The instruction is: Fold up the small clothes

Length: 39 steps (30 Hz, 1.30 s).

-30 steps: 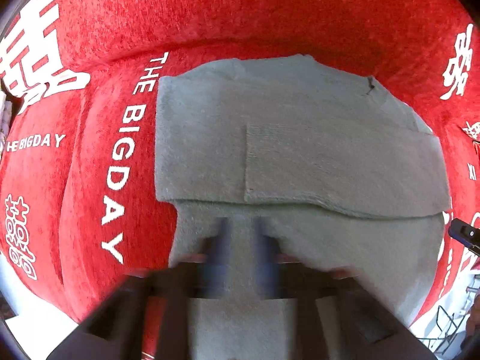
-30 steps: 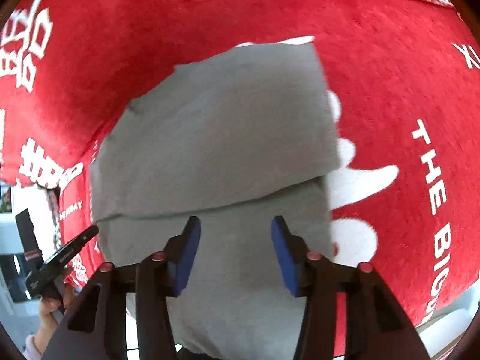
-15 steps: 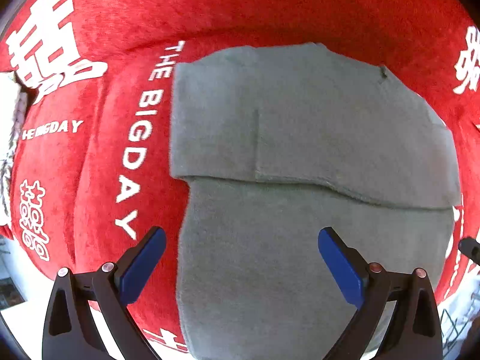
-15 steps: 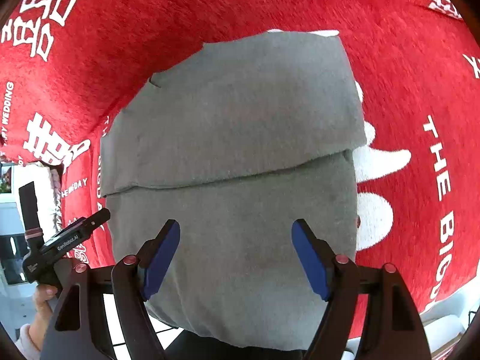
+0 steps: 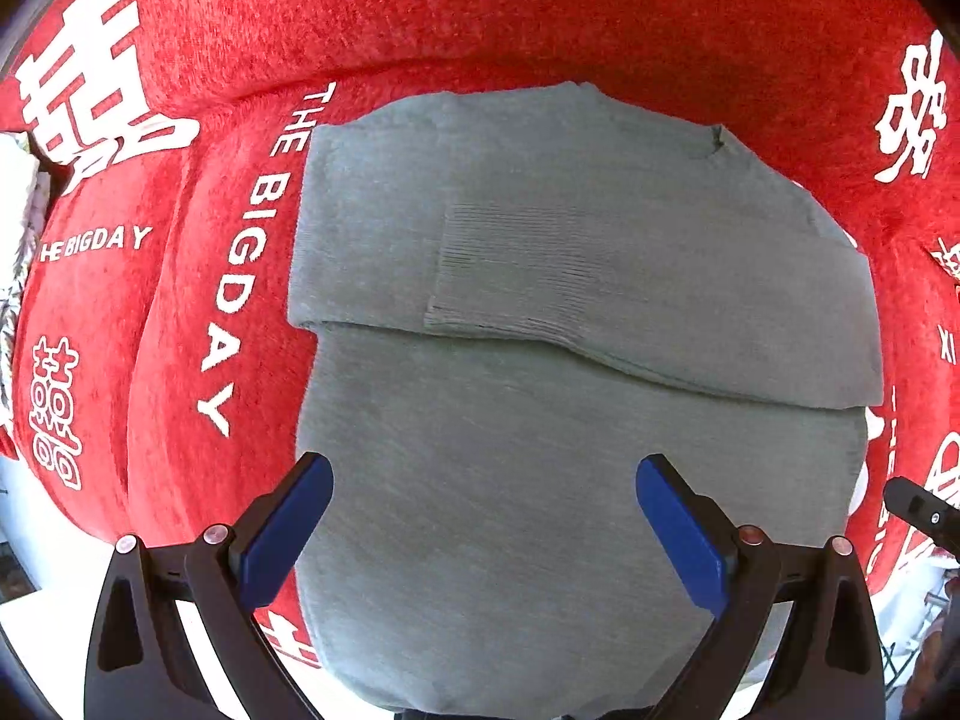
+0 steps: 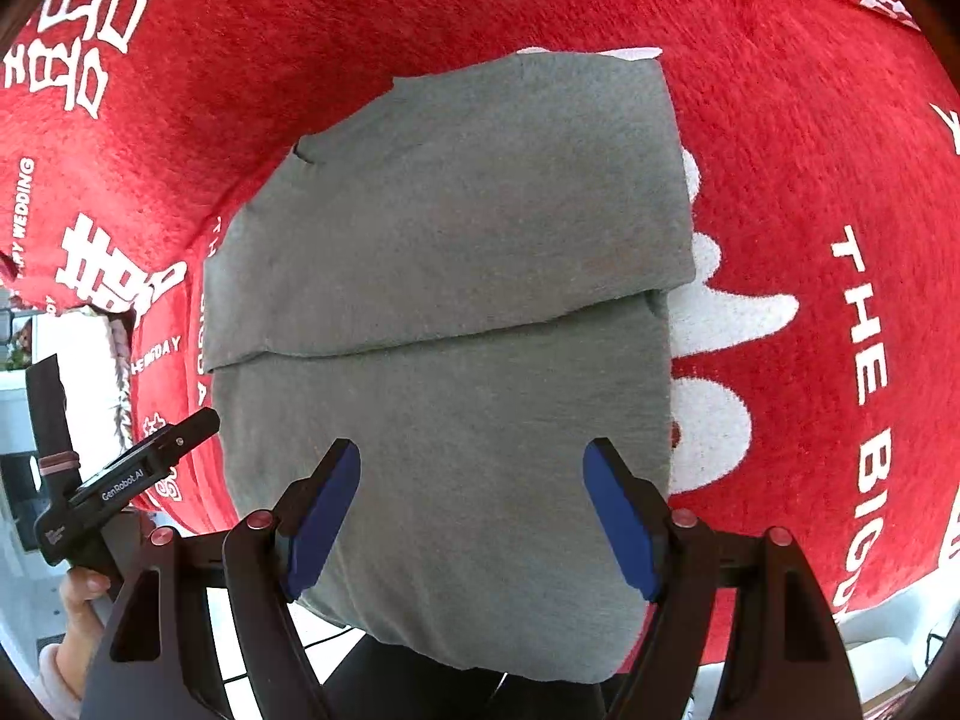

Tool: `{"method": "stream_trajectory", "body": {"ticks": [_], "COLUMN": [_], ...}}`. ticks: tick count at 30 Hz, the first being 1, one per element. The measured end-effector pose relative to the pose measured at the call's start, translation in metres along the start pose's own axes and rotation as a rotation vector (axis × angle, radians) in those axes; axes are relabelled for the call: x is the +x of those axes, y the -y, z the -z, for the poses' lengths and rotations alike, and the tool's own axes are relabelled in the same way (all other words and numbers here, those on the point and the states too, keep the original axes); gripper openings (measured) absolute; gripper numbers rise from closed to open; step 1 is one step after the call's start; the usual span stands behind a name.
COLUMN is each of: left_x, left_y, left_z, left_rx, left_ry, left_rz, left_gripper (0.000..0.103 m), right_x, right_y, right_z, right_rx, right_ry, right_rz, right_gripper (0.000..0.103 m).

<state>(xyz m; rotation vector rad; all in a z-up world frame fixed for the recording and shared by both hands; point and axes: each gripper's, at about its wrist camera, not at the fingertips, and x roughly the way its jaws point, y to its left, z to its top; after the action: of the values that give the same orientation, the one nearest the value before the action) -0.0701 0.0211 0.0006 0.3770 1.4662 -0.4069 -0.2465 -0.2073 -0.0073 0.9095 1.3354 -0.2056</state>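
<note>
Soft grey knit garment [image 5: 570,420] lies partly folded on the red plush lettered cloth [image 5: 480,18], near end draping off the edge. Our left tool [image 5: 483,516] and right tool [image 6: 471,504] hover wide, empty. We judge it light, limp; pinch the near hem corners.

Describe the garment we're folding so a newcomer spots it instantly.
Find the red blanket printed with white lettering. On it lies the grey knit garment, its far part folded over toward the near part, near end draping off the edge. It is the only plain, unprinted fabric there.
</note>
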Motion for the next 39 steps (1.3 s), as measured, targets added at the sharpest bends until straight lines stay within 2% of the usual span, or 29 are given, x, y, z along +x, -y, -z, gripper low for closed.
{"method": "stream_trajectory", "body": {"ticks": [8, 16, 30, 39], "left_x": [-0.001, 0.006, 0.012, 0.011], "left_y": [0.007, 0.003, -0.026, -0.057], "left_z": [0.016, 0.037, 0.077, 0.109], "left_rx": [-0.035, -0.056, -0.014, -0.004], "left_ry": [-0.002, -0.031, -0.036, -0.056], "left_rz": [-0.011, -0.012, 0.028, 0.038], "left_gripper": [0.102, 0.102, 0.102, 0.102], "right_x": [0.008, 0.023, 0.043, 0.04], "right_y": [0.014, 0.008, -0.028, -0.045], "right_z": [0.0, 0.012, 0.059, 0.09], "right_rx": [-0.006, -0.032, -0.051, -0.07], "right_ry": [-0.047, -0.09, -0.104, -0.08], "right_rz": [-0.027, -0.038, -0.036, -0.051], "right_gripper": [0.08, 0.08, 0.08, 0.08]}}
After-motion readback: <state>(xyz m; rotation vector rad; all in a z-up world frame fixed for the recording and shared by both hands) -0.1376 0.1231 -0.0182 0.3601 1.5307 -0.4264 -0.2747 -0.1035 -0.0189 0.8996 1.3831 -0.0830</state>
